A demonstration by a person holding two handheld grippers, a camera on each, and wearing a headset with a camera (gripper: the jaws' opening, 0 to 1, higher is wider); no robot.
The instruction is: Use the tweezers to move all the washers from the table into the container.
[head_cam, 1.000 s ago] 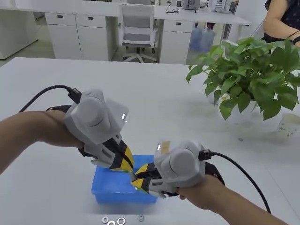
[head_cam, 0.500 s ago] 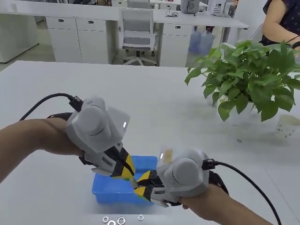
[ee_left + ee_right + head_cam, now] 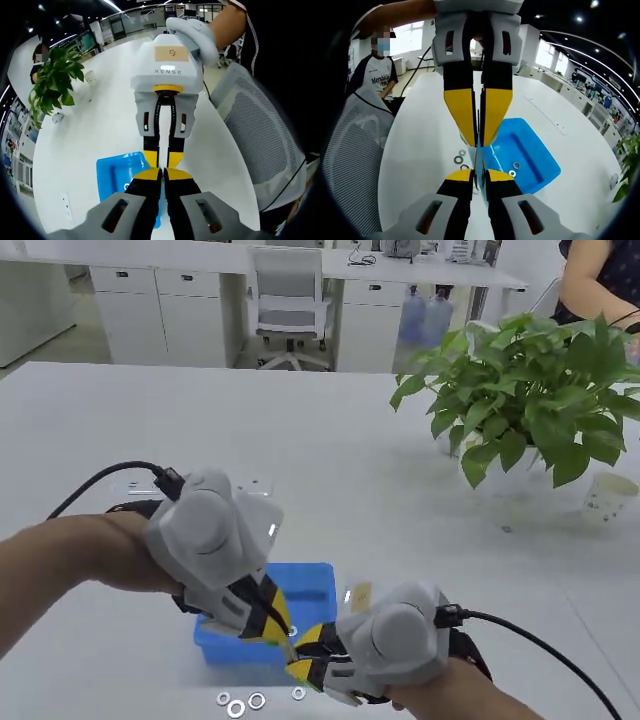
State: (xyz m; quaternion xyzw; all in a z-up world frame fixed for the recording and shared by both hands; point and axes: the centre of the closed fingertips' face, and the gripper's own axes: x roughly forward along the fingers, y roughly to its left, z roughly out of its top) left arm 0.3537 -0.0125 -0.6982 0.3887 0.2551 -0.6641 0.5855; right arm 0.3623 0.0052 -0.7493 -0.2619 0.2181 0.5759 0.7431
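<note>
Tweezers (image 3: 479, 152) show in the right gripper view as a thin metal blade running up the centre of the frame, bridging two sets of yellow-tipped jaws that meet tip to tip. The right gripper (image 3: 478, 172) rises from the bottom edge with its jaws pressed together on the lower end of the blade. The left gripper (image 3: 478, 142) comes down from the top with its jaws drawn in tight on the upper end.

Right of centre in that view lies the blue container (image 3: 540, 172), a shallow rectangular tray on the white table (image 3: 420, 140). Two washers (image 3: 517, 165) rest inside it near its lower left wall. Three more loose washers (image 3: 458, 159) lie on the table just left of the blade, close beside the tray.

In the head view the two grippers sit low in the frame, left of centre, with their tips together over the near edge of the container. The loose washers form a short row along the bottom edge, just below the tray.

In the left gripper view the right gripper faces the camera at the centre, and the tray is at the lower left.

A potted plant (image 3: 530, 390) stands at the upper right of the head view, with a clear cup (image 3: 607, 496) just below and right of it. An office chair (image 3: 291, 302) is at top centre.
</note>
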